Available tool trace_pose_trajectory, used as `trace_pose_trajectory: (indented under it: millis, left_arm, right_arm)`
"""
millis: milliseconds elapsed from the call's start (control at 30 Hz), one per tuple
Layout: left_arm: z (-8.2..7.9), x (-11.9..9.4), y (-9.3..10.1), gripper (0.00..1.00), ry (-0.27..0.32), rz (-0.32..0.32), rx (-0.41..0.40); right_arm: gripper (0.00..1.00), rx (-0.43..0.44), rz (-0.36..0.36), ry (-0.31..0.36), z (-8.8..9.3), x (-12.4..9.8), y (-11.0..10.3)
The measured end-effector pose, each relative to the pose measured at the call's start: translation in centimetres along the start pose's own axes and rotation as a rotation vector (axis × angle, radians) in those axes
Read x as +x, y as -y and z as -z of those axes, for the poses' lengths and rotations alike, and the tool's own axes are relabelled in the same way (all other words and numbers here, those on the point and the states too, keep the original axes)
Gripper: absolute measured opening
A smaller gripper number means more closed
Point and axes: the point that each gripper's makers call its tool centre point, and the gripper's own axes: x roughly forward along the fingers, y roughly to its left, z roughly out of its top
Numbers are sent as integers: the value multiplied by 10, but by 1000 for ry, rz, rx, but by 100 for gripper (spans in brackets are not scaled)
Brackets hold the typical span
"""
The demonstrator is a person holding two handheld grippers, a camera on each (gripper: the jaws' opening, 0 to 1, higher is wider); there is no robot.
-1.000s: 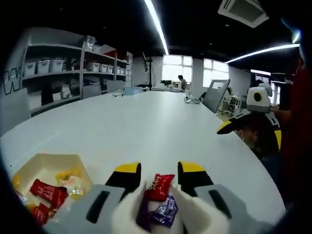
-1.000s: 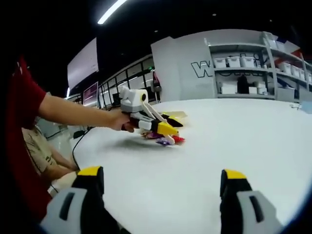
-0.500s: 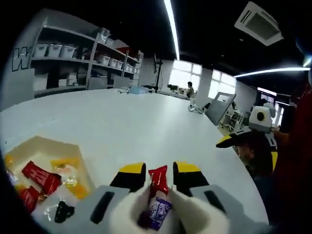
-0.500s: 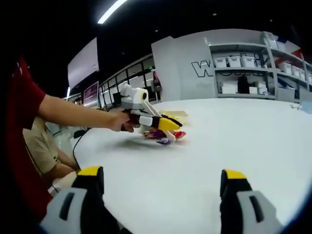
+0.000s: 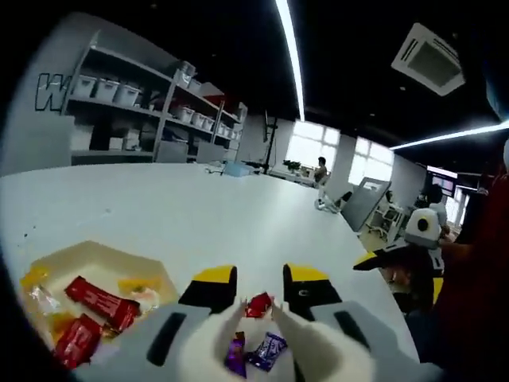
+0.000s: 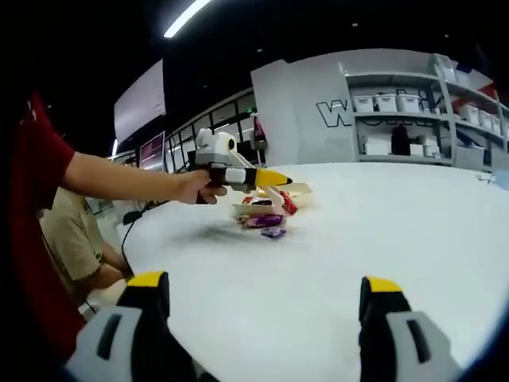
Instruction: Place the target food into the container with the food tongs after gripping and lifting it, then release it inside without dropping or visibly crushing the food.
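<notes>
White food tongs [image 5: 213,338] sit between the yellow-tipped jaws of my left gripper [image 5: 260,280], and their tips pinch a red wrapped candy [image 5: 258,305] held in the air. Two purple candies [image 5: 266,350] lie on the white table below it. The cream container [image 5: 95,256] lies to the left, holding red bars and yellow sweets. From the right gripper view, the left gripper [image 6: 266,178] is raised above the table with the red candy [image 6: 285,202] hanging under it, the container [image 6: 301,189] just behind. My right gripper [image 6: 264,283] is open with nothing in it.
The big white table [image 6: 382,231] stretches out around the candies. A person's arm and red sleeve [image 6: 48,171] come in from the left, and another person sits by the table edge. Shelves with bins stand along the wall. The right gripper [image 5: 402,263] hovers at the table's right edge.
The left gripper has risen off the table with the red candy in the tongs; the purple candies stayed on the table. The right gripper has not moved.
</notes>
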Motion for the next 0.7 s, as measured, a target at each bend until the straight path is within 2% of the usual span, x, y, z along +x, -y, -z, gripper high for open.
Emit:
trace_pose_trajectory:
  millis: [100,200,400,500,600,700]
  left_arm:
    - [-6,-6,-7,22,13,-19,-6]
    - [-5,-8,-13,22,9,-35,-11]
    - [11,2,1,24,-25,-11,-2]
    - [22,10,10,24,-55,-2,51]
    - [18,16,6,25,-40,-20,120]
    - [16,22,6,26,-34,-17,121]
  right_arm:
    - [99,-1,-3,-2,0,1,-1]
    - [99,-6,-7,-3,-1,1,-3]
    - [99,-5,-5,-2,-1,0,-2]
    - [99,0,-6,-2,0,-1,-3]
    - [99,1,-6,-7,2,-2,-3]
    - [99,5,-1,-6,3,-3,-1]
